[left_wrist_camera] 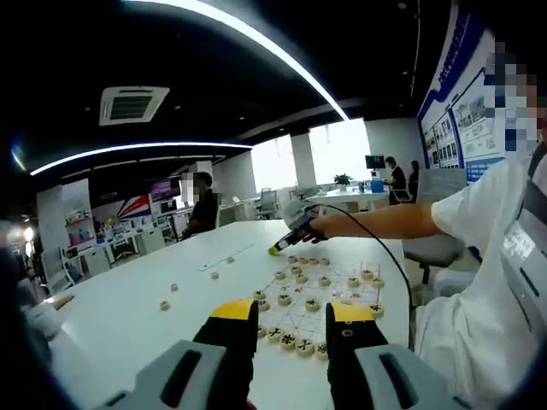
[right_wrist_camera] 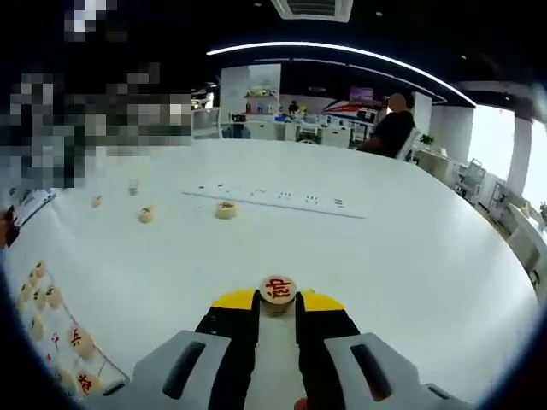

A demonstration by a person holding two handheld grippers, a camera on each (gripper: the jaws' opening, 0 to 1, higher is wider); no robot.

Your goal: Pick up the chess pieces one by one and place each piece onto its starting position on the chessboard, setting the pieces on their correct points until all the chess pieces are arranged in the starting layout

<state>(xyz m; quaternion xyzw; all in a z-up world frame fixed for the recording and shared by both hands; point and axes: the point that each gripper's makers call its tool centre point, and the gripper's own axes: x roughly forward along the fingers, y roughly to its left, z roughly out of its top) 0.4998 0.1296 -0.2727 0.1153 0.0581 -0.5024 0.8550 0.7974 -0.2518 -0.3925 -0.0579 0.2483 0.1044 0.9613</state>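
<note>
My left gripper point(left_wrist_camera: 292, 318) is open and holds nothing, its yellow-tipped jaws hanging above the near edge of the paper chessboard point(left_wrist_camera: 299, 318). Several round wooden pieces point(left_wrist_camera: 313, 303) stand on that board. Beyond the board's far side, a person's outstretched arm holds my right gripper point(left_wrist_camera: 285, 240) above the table. In the right gripper view, the right gripper point(right_wrist_camera: 277, 304) is shut on a round piece with a red character point(right_wrist_camera: 277, 289). The board's edge with several pieces point(right_wrist_camera: 79, 339) lies at the lower left.
Loose pieces lie on the white table point(right_wrist_camera: 410, 256): one point(right_wrist_camera: 225, 209) near a long slot strip point(right_wrist_camera: 282, 198), another point(right_wrist_camera: 146, 213) to its left, others point(left_wrist_camera: 165, 305) left of the board. A person point(left_wrist_camera: 203, 205) sits at the far side. A white-shirted torso point(left_wrist_camera: 487, 282) stands right of the board.
</note>
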